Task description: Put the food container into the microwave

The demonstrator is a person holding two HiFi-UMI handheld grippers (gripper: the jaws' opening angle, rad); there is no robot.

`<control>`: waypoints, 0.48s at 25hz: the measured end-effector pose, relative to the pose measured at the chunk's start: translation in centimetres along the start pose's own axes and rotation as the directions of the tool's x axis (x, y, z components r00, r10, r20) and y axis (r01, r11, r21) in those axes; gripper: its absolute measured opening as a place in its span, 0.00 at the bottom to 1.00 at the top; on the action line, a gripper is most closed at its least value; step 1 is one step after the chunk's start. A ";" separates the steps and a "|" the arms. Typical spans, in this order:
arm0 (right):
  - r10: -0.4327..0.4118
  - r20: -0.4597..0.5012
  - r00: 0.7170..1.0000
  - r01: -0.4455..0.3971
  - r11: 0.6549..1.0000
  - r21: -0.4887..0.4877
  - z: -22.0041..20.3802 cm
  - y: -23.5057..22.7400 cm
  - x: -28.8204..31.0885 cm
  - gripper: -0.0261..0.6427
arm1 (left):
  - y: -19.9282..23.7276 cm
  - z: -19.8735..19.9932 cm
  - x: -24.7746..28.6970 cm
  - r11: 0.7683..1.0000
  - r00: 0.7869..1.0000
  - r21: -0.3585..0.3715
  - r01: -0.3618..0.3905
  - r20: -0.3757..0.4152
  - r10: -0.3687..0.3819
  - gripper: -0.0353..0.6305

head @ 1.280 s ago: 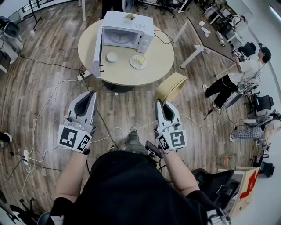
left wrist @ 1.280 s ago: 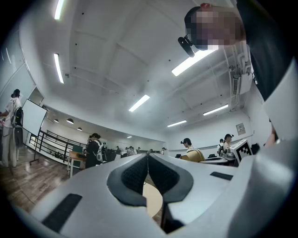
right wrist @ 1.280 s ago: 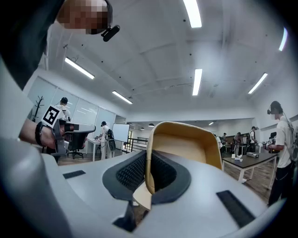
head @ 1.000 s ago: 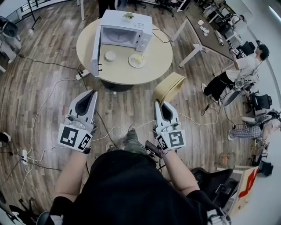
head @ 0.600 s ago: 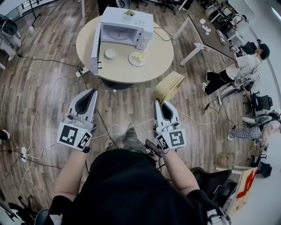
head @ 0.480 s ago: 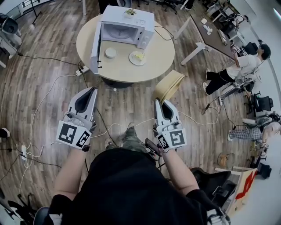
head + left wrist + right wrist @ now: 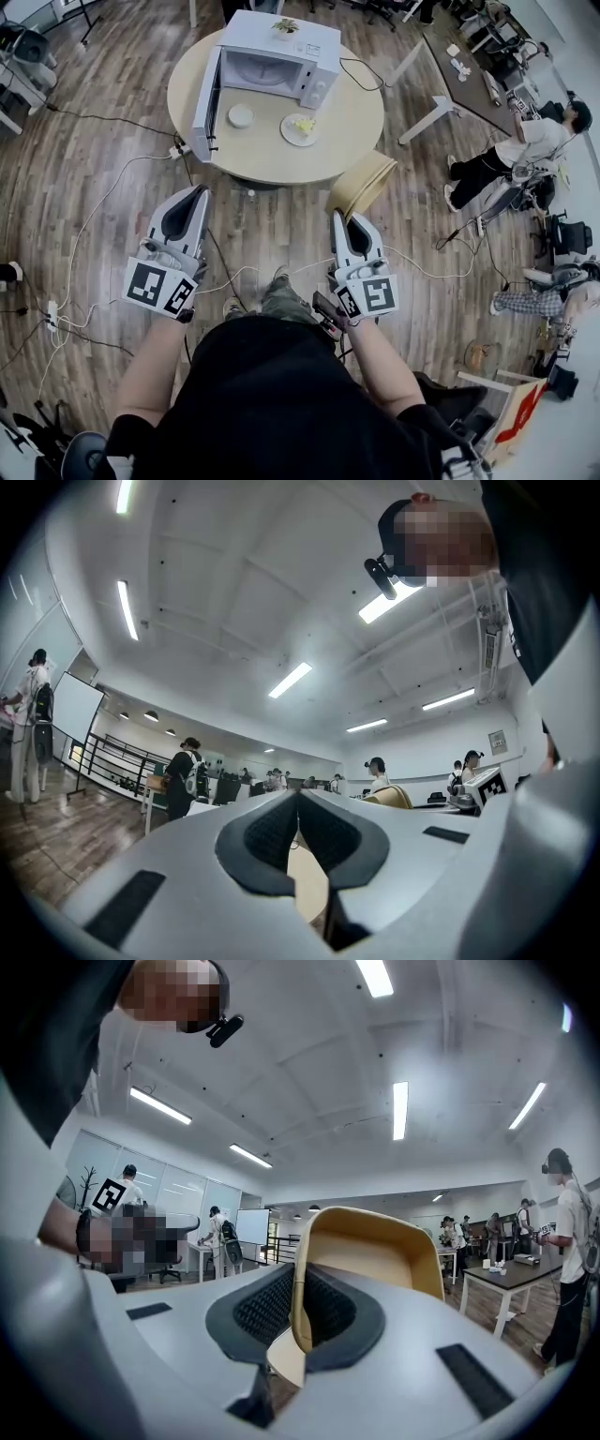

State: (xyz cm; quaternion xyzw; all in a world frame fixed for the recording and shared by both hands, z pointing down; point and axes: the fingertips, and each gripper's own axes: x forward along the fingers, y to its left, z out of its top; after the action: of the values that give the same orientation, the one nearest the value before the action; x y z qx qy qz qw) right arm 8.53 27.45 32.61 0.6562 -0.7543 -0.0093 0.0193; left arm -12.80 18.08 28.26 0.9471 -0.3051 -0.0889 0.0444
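Observation:
A tan, open food container point(image 7: 364, 185) sticks up and forward from my right gripper point(image 7: 339, 217), which is shut on its rim. In the right gripper view the container's wall point(image 7: 370, 1251) stands clamped between the black pads point(image 7: 267, 1309) of the right gripper point(image 7: 298, 1283). My left gripper point(image 7: 199, 193) is held level beside it, shut and empty; its pads point(image 7: 267, 832) meet at the tip of the left gripper point(image 7: 298, 795). Ahead, a white microwave point(image 7: 277, 56) sits on a round table point(image 7: 272, 157) with its door point(image 7: 208, 101) swung open to the left.
On the table in front of the microwave are a small white bowl point(image 7: 240, 115) and a plate with food point(image 7: 299, 128). Cables point(image 7: 112, 192) and a power strip point(image 7: 178, 150) lie on the wooden floor. A desk point(image 7: 459, 80) and a person point(image 7: 525, 150) are at the right.
The table and microwave have shifted slightly right in the head view as the person steps forward. Both grippers keep their pose, and the container stays gripped.

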 end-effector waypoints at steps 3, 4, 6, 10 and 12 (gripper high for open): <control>0.021 0.009 1.000 -0.021 1.000 0.002 0.0 -1.7 1.5 0.10 | 0.1 -0.1 1.9 1.000 1.000 0.016 -0.018 0.003 0.018 0.09; 0.029 0.014 0.999 -0.029 1.000 0.003 0.0 -2.3 2.0 0.10 | 0.1 0.0 2.6 1.000 1.000 0.021 -0.023 0.009 0.023 0.09; 0.047 0.020 0.999 -0.047 0.999 0.008 -0.1 -3.5 3.1 0.10 | 0.1 0.1 3.9 0.999 0.999 0.035 -0.030 0.023 0.029 0.09; 0.105 0.021 0.994 -0.106 0.994 0.014 -0.6 -5.2 5.2 0.10 | -0.4 0.2 7.0 0.996 0.999 0.072 -0.045 0.027 0.043 0.09; 0.134 0.028 0.991 -0.135 0.991 0.014 -0.6 -6.1 6.1 0.10 | -0.6 0.1 8.6 0.996 0.998 0.073 -0.053 0.031 0.050 0.09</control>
State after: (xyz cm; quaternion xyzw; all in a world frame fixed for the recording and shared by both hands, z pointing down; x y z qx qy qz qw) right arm 13.72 20.62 33.12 0.6038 -0.7970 -0.0108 0.0047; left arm -5.59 13.53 26.82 0.9386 -0.3331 -0.0900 0.0073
